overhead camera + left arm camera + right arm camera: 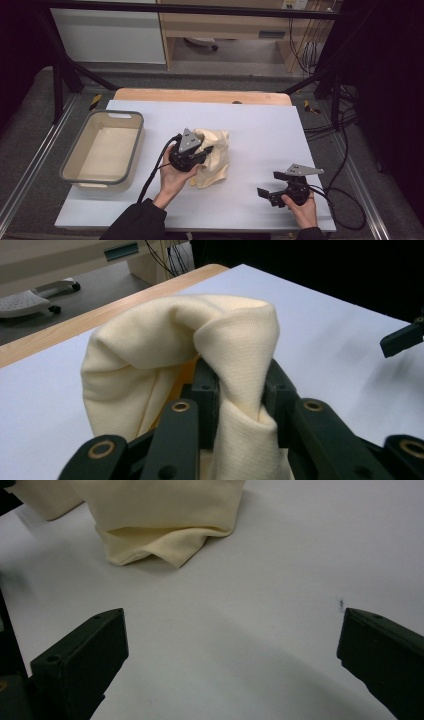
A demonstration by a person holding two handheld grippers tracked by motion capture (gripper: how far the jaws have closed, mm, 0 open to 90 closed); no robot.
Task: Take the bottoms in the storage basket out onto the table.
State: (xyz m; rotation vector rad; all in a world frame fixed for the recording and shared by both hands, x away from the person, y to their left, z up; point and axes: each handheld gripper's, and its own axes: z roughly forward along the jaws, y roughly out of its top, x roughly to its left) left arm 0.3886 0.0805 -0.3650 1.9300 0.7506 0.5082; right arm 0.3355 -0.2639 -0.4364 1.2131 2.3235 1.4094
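white sheeting covers the table (260,125), with a strip of bare wood along its far edge and grey floor beyond. a cream cloth (214,156) lies bunched near the table's middle. the left gripper (200,152) sits at the cloth's 9 o'clock side, and in the left gripper view its jaws are pinched onto a fold of the cloth (235,355), the fabric humped up over them. the right gripper (270,192) rests at about 4 o'clock from the cloth, well apart from it; in the right gripper view its jaws stand wide with bare table between them and the cloth (165,520) ahead. an empty grey-rimmed bin (131,150) stands at the cloth's 9 o'clock, past the left hand.

as a judgement: the work looks early. the cloth is gripped but most of it is on the table, perhaps just starting to lift, though that is hard to tell. if the bin is the goal, the carry and drop are left; the right gripper has taken no hold.
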